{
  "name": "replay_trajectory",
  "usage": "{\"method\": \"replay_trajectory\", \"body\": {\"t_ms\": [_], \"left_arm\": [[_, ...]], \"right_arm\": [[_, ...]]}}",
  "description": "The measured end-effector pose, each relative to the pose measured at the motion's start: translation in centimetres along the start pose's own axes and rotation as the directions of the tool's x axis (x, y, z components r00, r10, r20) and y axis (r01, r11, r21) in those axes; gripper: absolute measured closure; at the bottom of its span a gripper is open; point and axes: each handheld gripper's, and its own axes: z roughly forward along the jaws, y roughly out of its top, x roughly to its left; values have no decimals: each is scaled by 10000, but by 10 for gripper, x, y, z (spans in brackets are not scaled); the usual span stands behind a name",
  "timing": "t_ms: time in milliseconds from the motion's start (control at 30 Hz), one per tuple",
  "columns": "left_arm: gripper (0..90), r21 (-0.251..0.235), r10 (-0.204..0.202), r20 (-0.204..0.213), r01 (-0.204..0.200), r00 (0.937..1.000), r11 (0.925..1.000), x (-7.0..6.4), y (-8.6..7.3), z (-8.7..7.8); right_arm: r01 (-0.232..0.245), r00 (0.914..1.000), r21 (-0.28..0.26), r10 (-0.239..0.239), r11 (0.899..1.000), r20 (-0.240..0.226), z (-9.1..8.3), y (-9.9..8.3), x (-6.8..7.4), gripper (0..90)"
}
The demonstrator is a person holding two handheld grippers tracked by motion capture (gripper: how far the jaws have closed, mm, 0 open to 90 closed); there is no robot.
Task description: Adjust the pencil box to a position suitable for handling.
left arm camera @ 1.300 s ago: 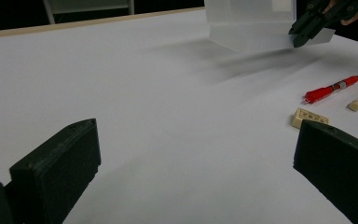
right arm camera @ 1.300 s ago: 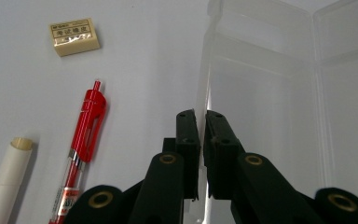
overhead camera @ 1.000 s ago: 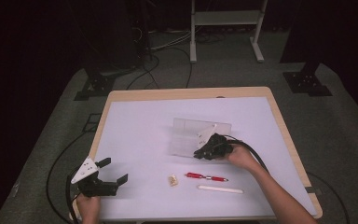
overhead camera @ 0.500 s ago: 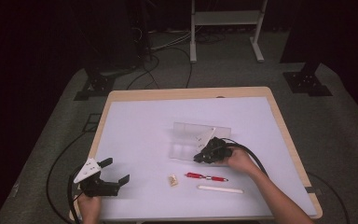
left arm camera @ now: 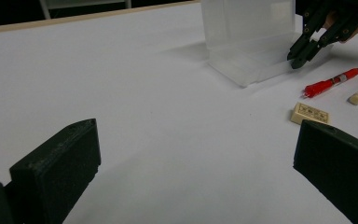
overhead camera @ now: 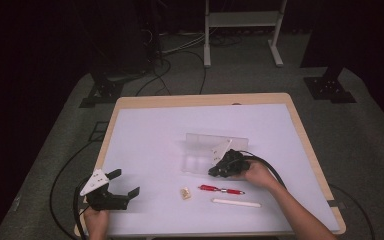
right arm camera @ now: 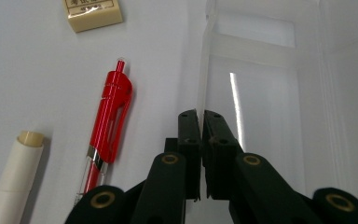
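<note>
The right gripper [overhead camera: 219, 171] sits at the near front corner of the clear, frosted plastic box [overhead camera: 202, 159] that stands open near the middle of the white table [overhead camera: 150, 135], its lid raised behind it. In the right gripper view the 2 black jaws are pressed together on the thin front wall of that box [right arm camera: 261, 116], the wall edge running up from between the tips, so the grip looks like a pinch on the rim rather than on any loose item. Just beside the box on the near side lie a red click pen with a clear barrel [overhead camera: 221, 189], a long white cylindrical stick [overhead camera: 236, 202] and a small cream rectangular eraser [overhead camera: 185, 192], all apart from one another and none of them inside. The left gripper [overhead camera: 126, 183] rests at the near left corner of the table, well apart from everything, with its jaws spread wide and nothing between them. The step in hand appears to be steadying or shifting the box so it can be loaded. The next move likely calls for a firm hold on the wall while the left gripper crosses to the 3 items, or for release of the wall and a turn toward the pen, the nearest piece.
</note>
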Motion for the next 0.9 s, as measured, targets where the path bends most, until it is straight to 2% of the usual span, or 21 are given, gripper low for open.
{"method": "replay_trajectory", "body": {"t_ms": [233, 333, 567, 600, 767, 800, 833, 900], "left_arm": [[0, -46, -3, -7, 3, 10000, 10000, 0, 0, 0], [0, -28, 2, -66, -2, 10000, 10000, 0, 0, 0], [0, -26, -11, -222, 10, 9998, 10000, -1, 1, 4], [0, -103, 2, -77, -3, 10000, 9999, 0, 0, 5], [0, -293, 34, 77, -32, 10000, 9996, 0, 0, 5], [0, -515, 90, 228, -78, 9997, 9986, 0, 0, 5], [0, -515, 90, 228, -78, 9997, 9986, 0, 0, 5], [0, -683, 150, 489, -117, 9987, 9976, 1, 1, 4]], "right_arm": [[-48, 9999, -19, 48, 10000, -94, 2, -2, -1, 851], [-278, 9996, -17, 278, 9996, -77, 1, -3, -2, 811], [-498, 9988, -193, 497, 9986, -41, -3, -6, -2, 801], [-482, 9988, -187, 481, 9987, -36, -3, -5, -2, 800], [-573, 9984, -257, 572, 9980, -19, -4, -6, -3, 788], [-602, 9982, -314, 603, 9977, 22, -6, -6, -3, 771], [-602, 9982, -314, 603, 9977, 22, -6, -6, -3, 771], [-730, 9973, -526, 734, 9959, 61, -11, -7, -3, 741]]}}
